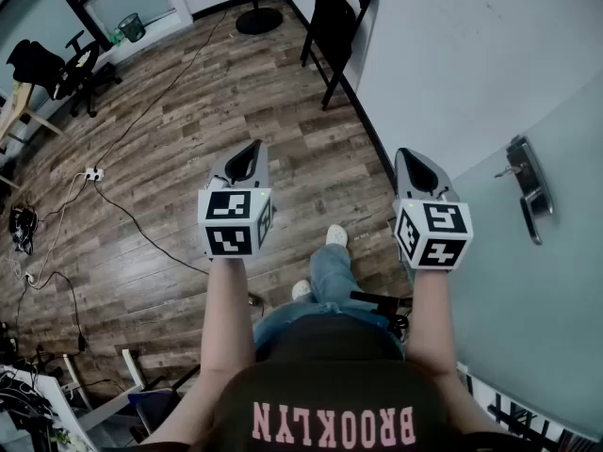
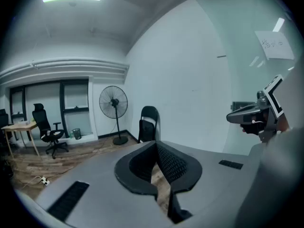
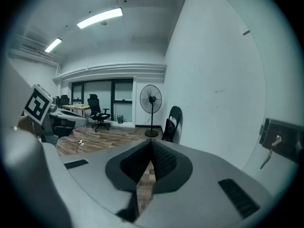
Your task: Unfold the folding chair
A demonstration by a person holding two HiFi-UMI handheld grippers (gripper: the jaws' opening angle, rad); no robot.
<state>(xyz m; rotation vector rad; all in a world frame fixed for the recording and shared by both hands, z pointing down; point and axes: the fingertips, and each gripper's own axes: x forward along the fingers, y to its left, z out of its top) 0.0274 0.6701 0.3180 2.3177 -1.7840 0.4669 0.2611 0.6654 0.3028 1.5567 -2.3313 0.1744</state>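
A black folding chair (image 1: 337,19) leans folded against the white wall at the far end of the room. It also shows small in the left gripper view as the folded chair (image 2: 148,124) and in the right gripper view as the same chair (image 3: 172,124). My left gripper (image 1: 247,161) is held out over the wooden floor, jaws shut with nothing between them. My right gripper (image 1: 418,169) is held level beside it near the wall, also shut and holding nothing. Both are well short of the chair.
A standing fan (image 2: 114,103) stands left of the chair, its base (image 1: 258,19) on the floor. An office chair (image 1: 68,67) and desk are at far left. Cables and a power strip (image 1: 92,173) lie on the floor. A door with a handle (image 1: 524,185) is on my right.
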